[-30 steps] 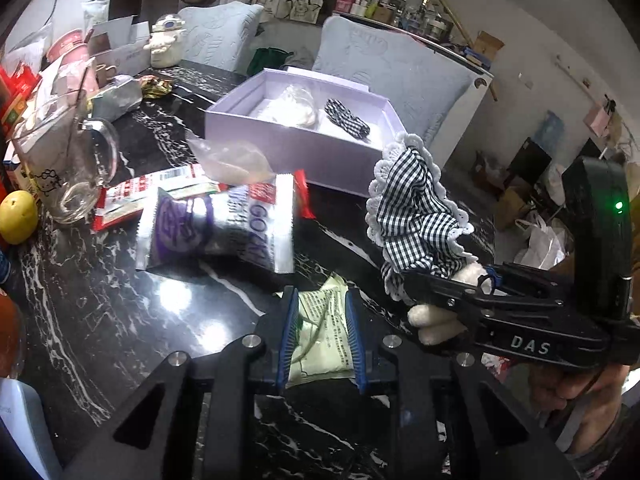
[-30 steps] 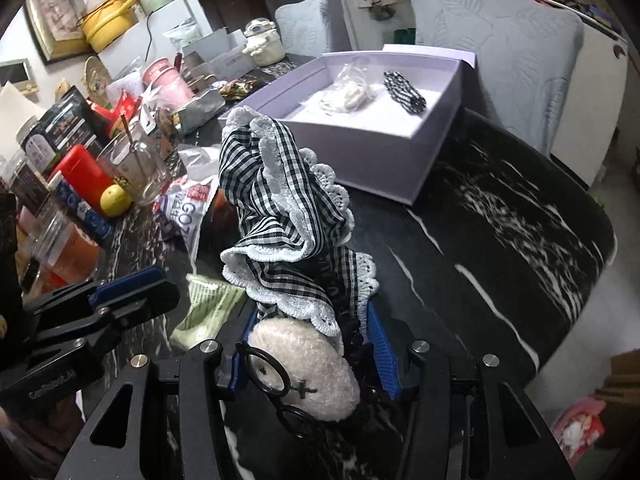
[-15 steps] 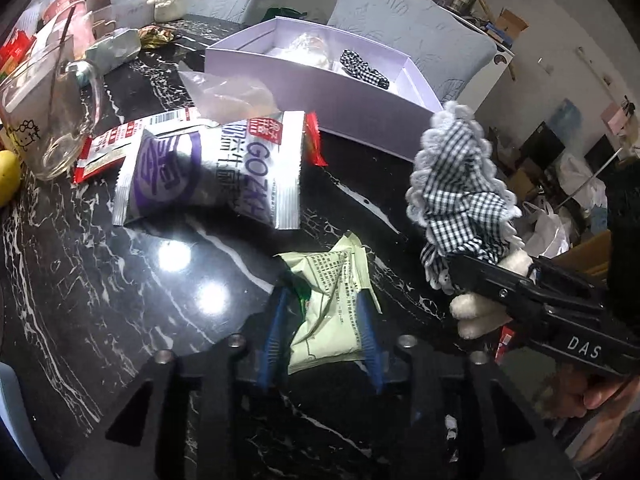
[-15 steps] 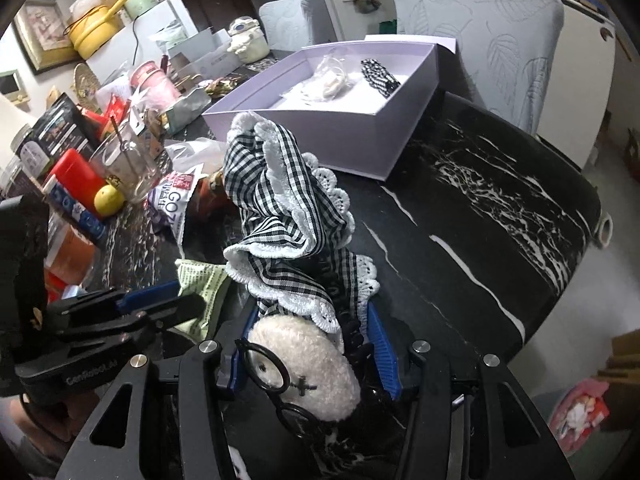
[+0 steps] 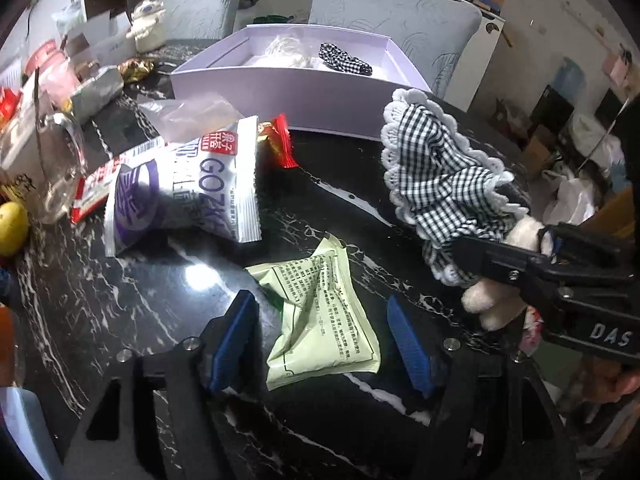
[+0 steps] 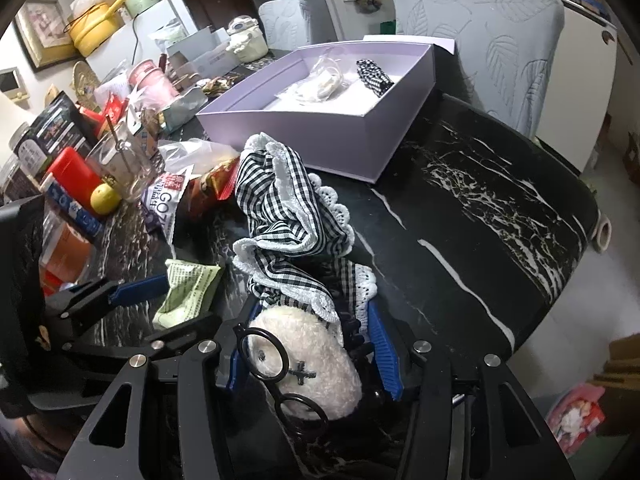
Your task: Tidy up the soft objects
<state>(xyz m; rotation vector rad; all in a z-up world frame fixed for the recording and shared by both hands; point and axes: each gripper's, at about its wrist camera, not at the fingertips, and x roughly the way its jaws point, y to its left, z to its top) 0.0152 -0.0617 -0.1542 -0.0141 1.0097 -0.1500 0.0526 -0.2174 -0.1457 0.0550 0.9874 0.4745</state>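
My right gripper [image 6: 308, 344] is shut on a plush doll [image 6: 308, 364] in a black-and-white checked dress [image 6: 284, 216], held above the black marble table; the doll also shows in the left wrist view [image 5: 440, 184]. My left gripper [image 5: 320, 336] is open, its blue pads either side of a pale green packet [image 5: 320, 312] lying on the table [image 5: 120, 312]. A lilac open box [image 6: 320, 128] at the back holds a clear bag [image 6: 320, 80] and a checked cloth piece [image 6: 374, 76].
A white and purple snack bag [image 5: 188, 192], a red wrapper [image 5: 280, 144] and a clear plastic bag [image 5: 188, 116] lie in front of the box. A glass mug [image 5: 36, 160], a lemon [image 5: 12, 228] and clutter crowd the left. Grey chairs [image 6: 492, 40] stand behind.
My left gripper has opened and let go of the green packet, which now lies between its pads. The right gripper still holds the doll, shifted slightly.
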